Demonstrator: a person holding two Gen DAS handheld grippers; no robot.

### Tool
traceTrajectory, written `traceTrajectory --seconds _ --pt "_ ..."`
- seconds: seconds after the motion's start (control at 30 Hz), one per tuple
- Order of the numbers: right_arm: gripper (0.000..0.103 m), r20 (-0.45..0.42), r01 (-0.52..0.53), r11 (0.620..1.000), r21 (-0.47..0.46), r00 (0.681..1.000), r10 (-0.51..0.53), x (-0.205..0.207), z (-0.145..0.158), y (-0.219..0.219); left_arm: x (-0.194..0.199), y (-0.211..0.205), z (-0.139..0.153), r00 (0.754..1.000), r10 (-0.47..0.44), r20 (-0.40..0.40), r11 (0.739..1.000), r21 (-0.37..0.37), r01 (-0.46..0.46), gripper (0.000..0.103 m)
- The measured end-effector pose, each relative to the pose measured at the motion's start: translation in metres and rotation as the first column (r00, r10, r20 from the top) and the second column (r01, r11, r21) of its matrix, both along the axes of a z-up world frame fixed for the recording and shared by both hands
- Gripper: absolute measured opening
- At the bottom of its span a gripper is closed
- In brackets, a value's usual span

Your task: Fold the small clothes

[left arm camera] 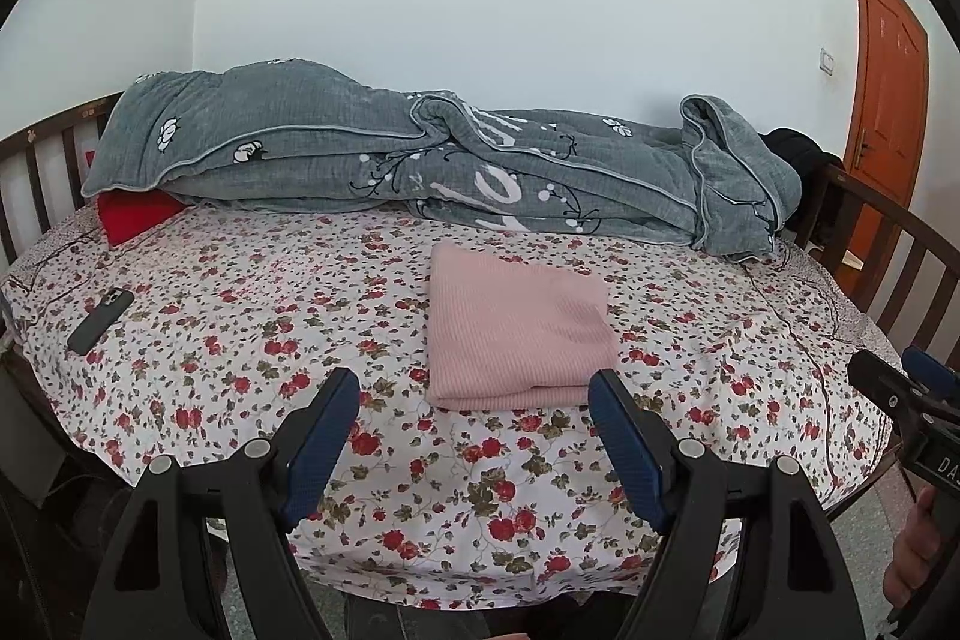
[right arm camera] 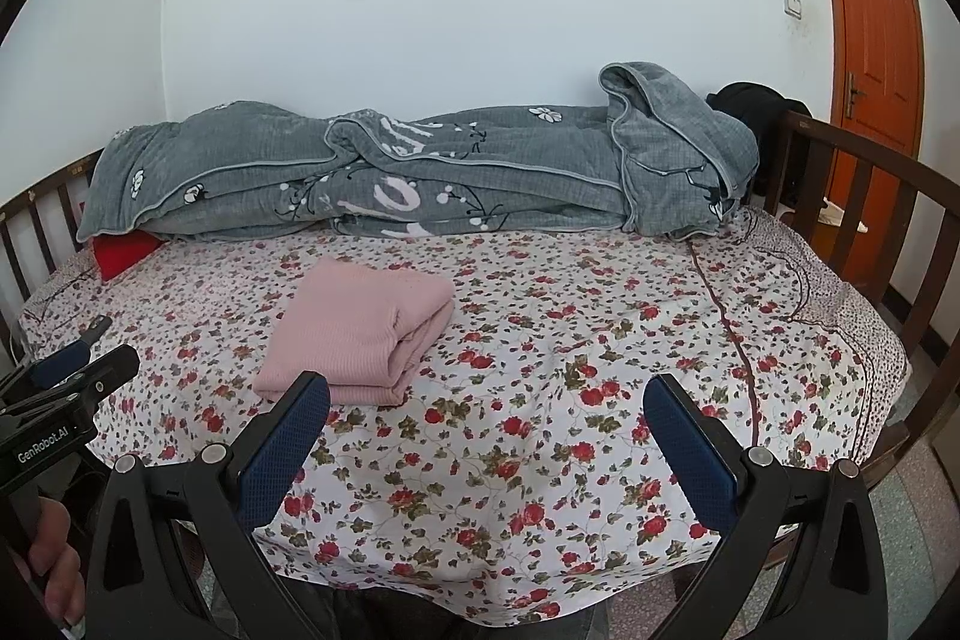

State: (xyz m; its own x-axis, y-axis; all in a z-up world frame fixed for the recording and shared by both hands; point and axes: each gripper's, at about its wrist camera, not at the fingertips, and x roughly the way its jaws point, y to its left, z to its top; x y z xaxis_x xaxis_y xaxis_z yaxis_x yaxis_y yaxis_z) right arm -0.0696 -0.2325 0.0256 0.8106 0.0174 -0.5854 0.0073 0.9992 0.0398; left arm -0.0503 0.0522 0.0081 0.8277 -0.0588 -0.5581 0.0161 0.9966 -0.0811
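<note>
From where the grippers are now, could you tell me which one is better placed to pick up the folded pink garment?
Left, probably. The left gripper is open with the folded pink garment directly ahead between its fingers. The right gripper, also open, has it off to its left.

Bed's got a floral sheet with red roses, and a grey quilt bunched along the wall. Red pillow pokes out under its left end, dark phone near the left edge, orange door on the right.
</note>
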Motion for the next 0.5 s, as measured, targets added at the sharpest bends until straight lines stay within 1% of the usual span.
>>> traceTrajectory --seconds 0.5 --pt "0.102 0.001 0.001 1.000 0.003 1.000 -0.001 -0.0008 0.0023 0.0028 -0.0018 -0.0015 0.0023 1.000 0.004 0.005 1.000 0.000 -0.004 0.078"
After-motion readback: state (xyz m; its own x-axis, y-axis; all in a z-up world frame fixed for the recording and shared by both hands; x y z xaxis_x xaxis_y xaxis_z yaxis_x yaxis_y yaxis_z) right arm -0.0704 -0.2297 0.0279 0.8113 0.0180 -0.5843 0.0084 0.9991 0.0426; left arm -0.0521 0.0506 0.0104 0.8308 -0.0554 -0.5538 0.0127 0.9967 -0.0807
